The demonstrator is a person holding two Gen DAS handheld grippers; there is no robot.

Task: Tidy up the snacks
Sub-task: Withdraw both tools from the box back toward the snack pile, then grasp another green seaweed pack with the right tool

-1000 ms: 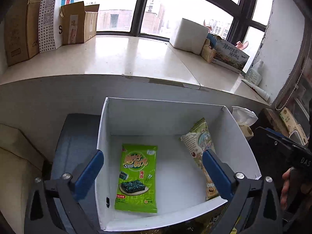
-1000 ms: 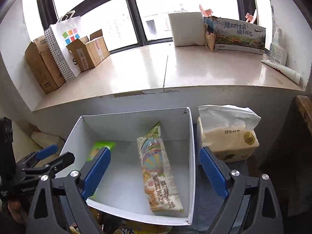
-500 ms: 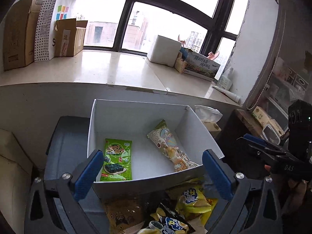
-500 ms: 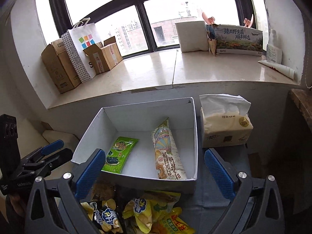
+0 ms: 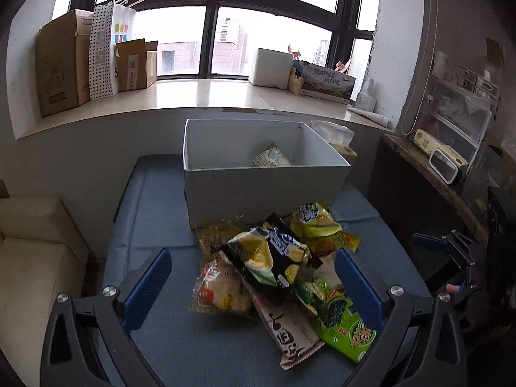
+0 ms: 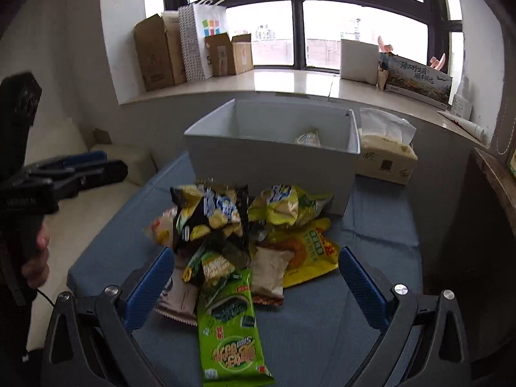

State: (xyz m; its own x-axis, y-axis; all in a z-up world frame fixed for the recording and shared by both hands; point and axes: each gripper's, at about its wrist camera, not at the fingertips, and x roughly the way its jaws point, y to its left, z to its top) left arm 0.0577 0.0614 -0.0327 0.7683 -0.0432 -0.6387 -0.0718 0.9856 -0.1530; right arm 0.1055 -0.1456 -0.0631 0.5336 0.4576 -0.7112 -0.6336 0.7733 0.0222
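A pile of snack packets (image 5: pixel 277 267) lies on the blue-grey cloth in front of a white box (image 5: pixel 264 190); it also shows in the right wrist view (image 6: pixel 245 235). A green seaweed packet (image 6: pixel 230 329) lies nearest the right gripper. A black and yellow chip bag (image 5: pixel 271 254) lies on top. One packet (image 5: pixel 272 158) shows over the box rim (image 6: pixel 274 142). My left gripper (image 5: pixel 251 283) is open and empty above the pile's near side. My right gripper (image 6: pixel 254 277) is open and empty, straddling the pile.
A tissue pack (image 6: pixel 385 156) stands right of the box. Cardboard boxes (image 5: pixel 64 64) and a paper bag (image 5: pixel 108 51) sit on the windowsill. A beige cushion (image 5: pixel 35 258) lies left; a dark wooden shelf (image 5: pixel 435 177) stands right.
Both grippers have pulled back and away from the white box toward the near side. The snack pile has come fully into view. Both stay open and empty.
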